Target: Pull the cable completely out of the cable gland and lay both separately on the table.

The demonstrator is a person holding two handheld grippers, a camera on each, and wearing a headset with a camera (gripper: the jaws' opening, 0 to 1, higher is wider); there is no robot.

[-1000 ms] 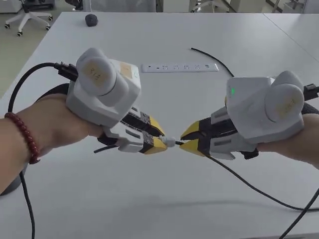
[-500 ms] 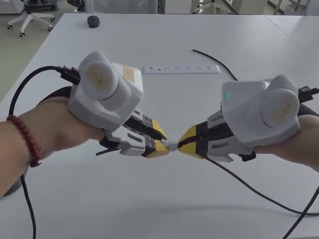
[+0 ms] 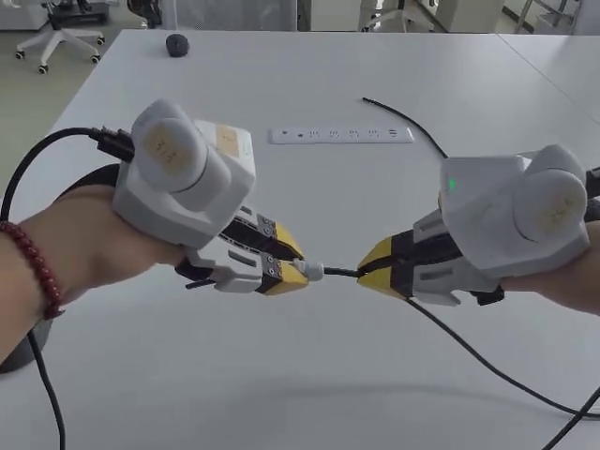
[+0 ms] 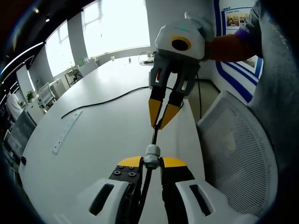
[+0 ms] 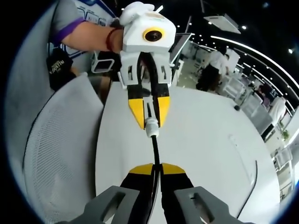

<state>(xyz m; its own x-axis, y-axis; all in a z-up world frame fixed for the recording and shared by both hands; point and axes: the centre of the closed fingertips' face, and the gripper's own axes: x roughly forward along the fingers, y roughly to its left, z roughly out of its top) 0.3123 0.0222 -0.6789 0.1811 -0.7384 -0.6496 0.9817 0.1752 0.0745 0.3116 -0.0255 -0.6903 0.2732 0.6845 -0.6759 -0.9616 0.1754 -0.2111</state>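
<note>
The left gripper [image 3: 294,266] has its yellow-tipped fingers pinched on the small white plastic cable gland [image 3: 312,272]; the right gripper [image 3: 372,269] faces it, fingers pressed together on the thin black cable [image 3: 341,273] just beside the gland; both things are held in the air above the white desk [image 3: 281,375], with a short bare stretch of cable between the two tips; the step in hand looks like drawing the cable through, so the pull should run straight along the gland's axis, which the gripper views show well lined up; a sideways angle would likely bind the cable at the gland's mouth; the left hold needs to be firm on the gland body without clamping the cable that runs back between its fingers; re-gripping close to the gland should help, since the long slack trails from the right gripper down onto the desk.
</note>
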